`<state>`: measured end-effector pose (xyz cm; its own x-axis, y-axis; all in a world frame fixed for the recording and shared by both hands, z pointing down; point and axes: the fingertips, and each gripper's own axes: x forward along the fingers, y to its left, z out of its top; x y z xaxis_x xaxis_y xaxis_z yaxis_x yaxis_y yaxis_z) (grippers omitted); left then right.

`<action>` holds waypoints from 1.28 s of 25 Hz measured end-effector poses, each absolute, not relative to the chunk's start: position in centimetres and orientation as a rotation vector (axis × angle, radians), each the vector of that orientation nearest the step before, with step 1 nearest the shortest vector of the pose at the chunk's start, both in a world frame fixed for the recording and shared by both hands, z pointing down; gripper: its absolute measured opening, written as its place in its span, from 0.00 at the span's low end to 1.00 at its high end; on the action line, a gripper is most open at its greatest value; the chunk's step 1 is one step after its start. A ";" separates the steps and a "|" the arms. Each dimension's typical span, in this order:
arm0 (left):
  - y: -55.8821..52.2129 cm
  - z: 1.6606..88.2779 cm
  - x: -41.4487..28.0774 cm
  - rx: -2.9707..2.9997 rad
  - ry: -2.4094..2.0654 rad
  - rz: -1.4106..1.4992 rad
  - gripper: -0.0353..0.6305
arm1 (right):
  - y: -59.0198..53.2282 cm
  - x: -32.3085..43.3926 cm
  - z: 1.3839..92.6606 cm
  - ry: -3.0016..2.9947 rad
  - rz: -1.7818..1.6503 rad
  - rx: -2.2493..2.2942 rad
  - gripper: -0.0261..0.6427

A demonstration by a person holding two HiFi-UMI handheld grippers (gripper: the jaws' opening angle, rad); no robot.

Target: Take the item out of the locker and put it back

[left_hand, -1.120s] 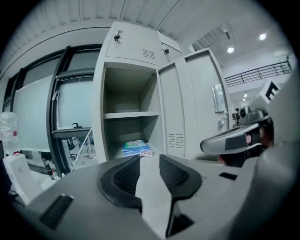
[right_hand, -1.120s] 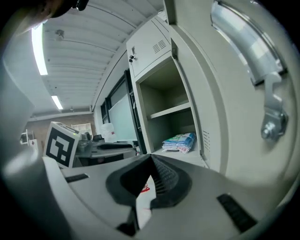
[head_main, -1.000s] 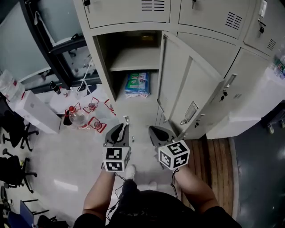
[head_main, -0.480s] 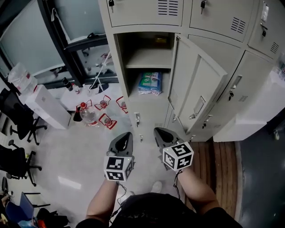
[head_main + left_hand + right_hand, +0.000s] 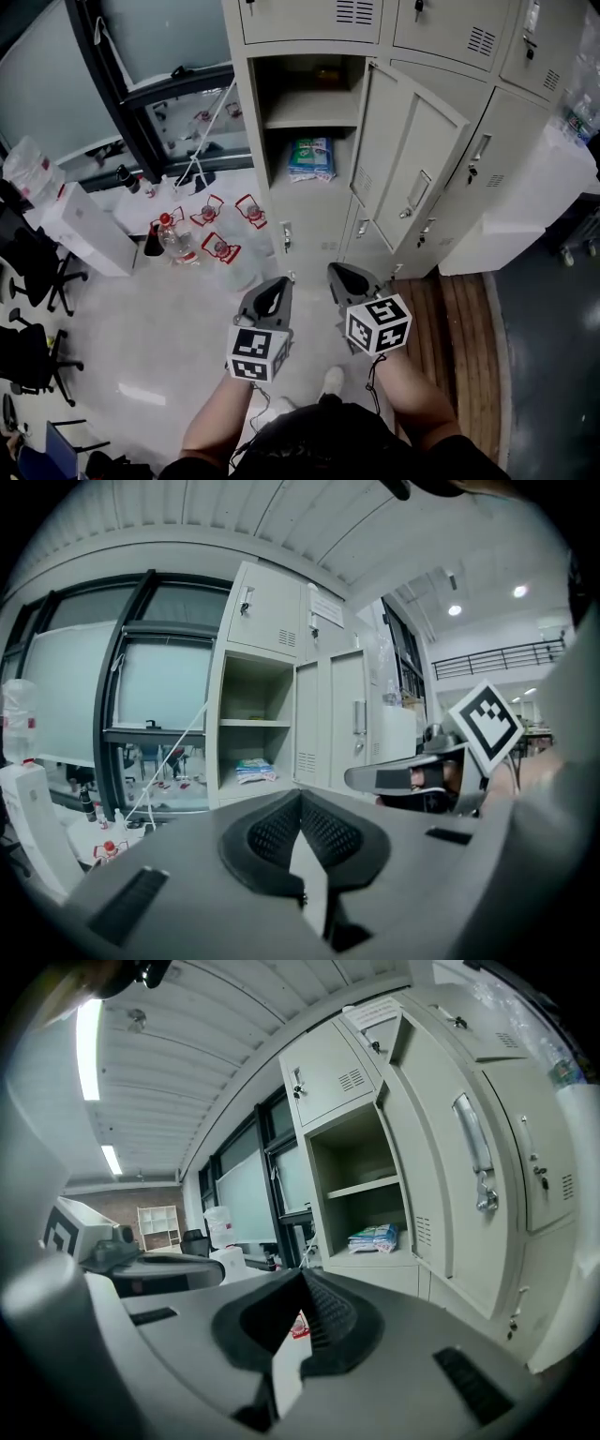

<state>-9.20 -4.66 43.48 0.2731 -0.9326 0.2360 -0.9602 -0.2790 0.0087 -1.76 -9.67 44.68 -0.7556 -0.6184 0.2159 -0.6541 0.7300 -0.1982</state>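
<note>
A tall beige locker (image 5: 309, 220) stands in front of me, its door (image 5: 412, 155) swung open to the right. On its lower shelf lies a blue-green packet (image 5: 311, 157), which also shows as the packet (image 5: 255, 770) in the left gripper view and the packet (image 5: 373, 1237) in the right gripper view. My left gripper (image 5: 275, 292) and right gripper (image 5: 343, 278) hang side by side over the floor, well short of the locker. Both are shut with nothing in them, the left gripper (image 5: 300, 799) and the right gripper (image 5: 302, 1283) pointing toward the open compartment.
Several water jugs (image 5: 220, 248) with red handles sit on the floor left of the locker, beside a white box (image 5: 80, 230). Office chairs (image 5: 28, 272) stand at far left. A wooden platform (image 5: 459, 328) and a white cabinet (image 5: 525, 216) lie to the right.
The locker and packet now sit farther off and higher in the head view. Both grippers stay low in front of the body, holding nothing.
</note>
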 end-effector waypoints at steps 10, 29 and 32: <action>-0.4 43.0 -10.6 2.433 -1.720 0.222 0.06 | -4.6 -2.9 44.2 -2.756 0.364 1.108 0.04; 1.6 43.3 -11.8 2.463 -1.669 0.222 0.06 | -2.8 -4.2 43.8 -2.750 0.355 1.158 0.04; 1.5 43.5 -12.0 2.465 -1.662 0.223 0.06 | -2.9 -4.2 43.9 -2.746 0.358 1.166 0.04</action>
